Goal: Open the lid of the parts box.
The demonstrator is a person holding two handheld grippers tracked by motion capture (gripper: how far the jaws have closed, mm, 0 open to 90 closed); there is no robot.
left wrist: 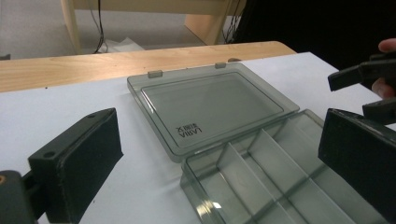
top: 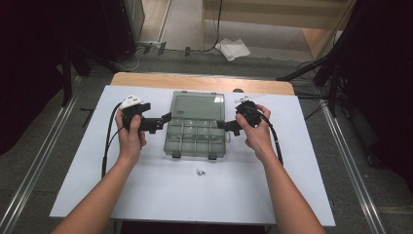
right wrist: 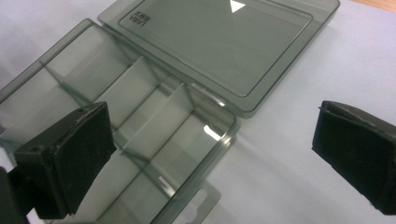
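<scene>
A clear grey compartment box [top: 195,139] lies open in the middle of the white table top, its lid [top: 197,106] folded flat away from me. Its dividers form several compartments, and those I can see into hold nothing. My left gripper [top: 164,120] is at the box's left side, open, with nothing between its pads. In the left gripper view the jaws [left wrist: 219,140] stand wide, with the lid [left wrist: 210,107] and the box's near corner [left wrist: 261,182] beyond them. My right gripper [top: 225,127] is at the box's right side, also open. Its view shows the gripper [right wrist: 215,135] over the box's edge [right wrist: 116,116].
A few small metal parts [top: 200,171] lie on the white sheet [top: 146,195] in front of the box. A wooden table edge [top: 195,80] runs along the back. Black cables [top: 108,141] trail from both grippers. Dark stands and curtains flank the table.
</scene>
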